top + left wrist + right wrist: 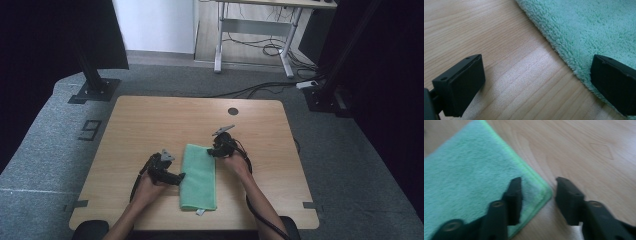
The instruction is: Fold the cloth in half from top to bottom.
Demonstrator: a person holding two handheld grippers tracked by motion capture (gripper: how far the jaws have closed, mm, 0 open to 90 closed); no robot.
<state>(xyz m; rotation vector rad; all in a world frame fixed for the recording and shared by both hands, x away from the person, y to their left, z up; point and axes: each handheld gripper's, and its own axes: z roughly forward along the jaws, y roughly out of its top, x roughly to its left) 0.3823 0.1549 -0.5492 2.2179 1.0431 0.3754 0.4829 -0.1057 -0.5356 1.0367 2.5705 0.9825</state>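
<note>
A folded mint-green towel (199, 177) lies lengthwise on the wooden table (150, 120), near the front edge. My left gripper (179, 177) rests at the towel's left edge. In the left gripper view the left gripper (536, 85) is open wide, one jaw over bare wood and the other over the towel's fluffy edge (594, 25). My right gripper (212, 151) is at the towel's far right corner. In the right gripper view the right gripper (537, 195) straddles that corner (541, 192), one jaw above the towel (469, 175), the other above the wood, with a gap left between the pads.
A dark round grommet (233, 111) sits near the table's far edge. A small white tag (201, 212) sticks out from the towel's near end. Black stands (92, 85) and a white desk frame (255, 40) with cables are beyond the table.
</note>
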